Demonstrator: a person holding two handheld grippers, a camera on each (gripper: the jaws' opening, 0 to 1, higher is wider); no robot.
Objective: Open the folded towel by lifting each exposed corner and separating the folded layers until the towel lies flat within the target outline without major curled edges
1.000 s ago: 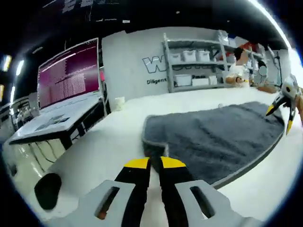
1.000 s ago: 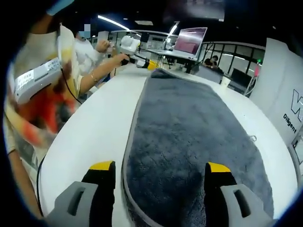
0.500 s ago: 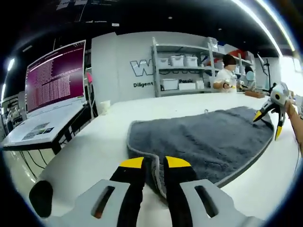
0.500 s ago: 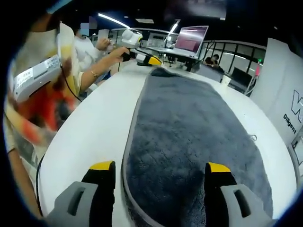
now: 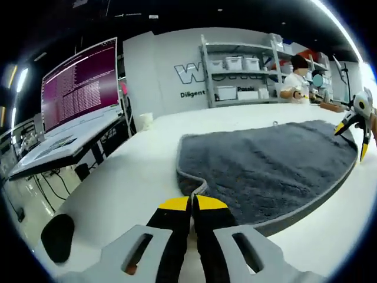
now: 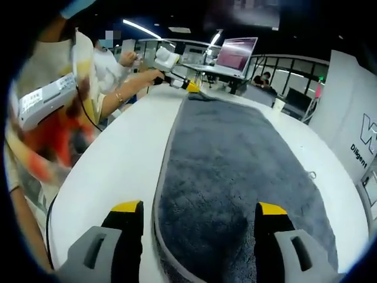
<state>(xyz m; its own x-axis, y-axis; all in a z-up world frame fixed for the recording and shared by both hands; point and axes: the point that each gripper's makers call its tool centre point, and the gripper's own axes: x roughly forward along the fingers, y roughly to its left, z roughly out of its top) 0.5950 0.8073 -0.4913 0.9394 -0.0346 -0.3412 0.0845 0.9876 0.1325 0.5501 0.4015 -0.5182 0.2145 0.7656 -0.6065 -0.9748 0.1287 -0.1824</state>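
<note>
A grey towel (image 5: pixel 265 165) with a lighter hem lies spread lengthwise on the white round table (image 5: pixel 135 177). In the left gripper view, my left gripper (image 5: pixel 193 204) is shut on the towel's near corner, its yellow tips pressed together over the hem. My right gripper (image 5: pixel 353 125) hangs open at the towel's far end. In the right gripper view the towel (image 6: pixel 235 159) runs away from me between the wide-open jaws of my right gripper (image 6: pixel 199 209). My left gripper (image 6: pixel 179 84) holds the far corner there, in a person's hand.
A screen with magenta text (image 5: pixel 79 88) stands on a side desk at left. A black round object (image 5: pixel 58 236) lies near the table edge. Shelves with white boxes (image 5: pixel 241 76) and a person (image 5: pixel 300 82) are at the back. A sleeve (image 6: pixel 53 112) is close on the left.
The left jaws had a small gap half a second ago and now press together on the towel's corner. The right gripper has stayed open over the towel's other end.
</note>
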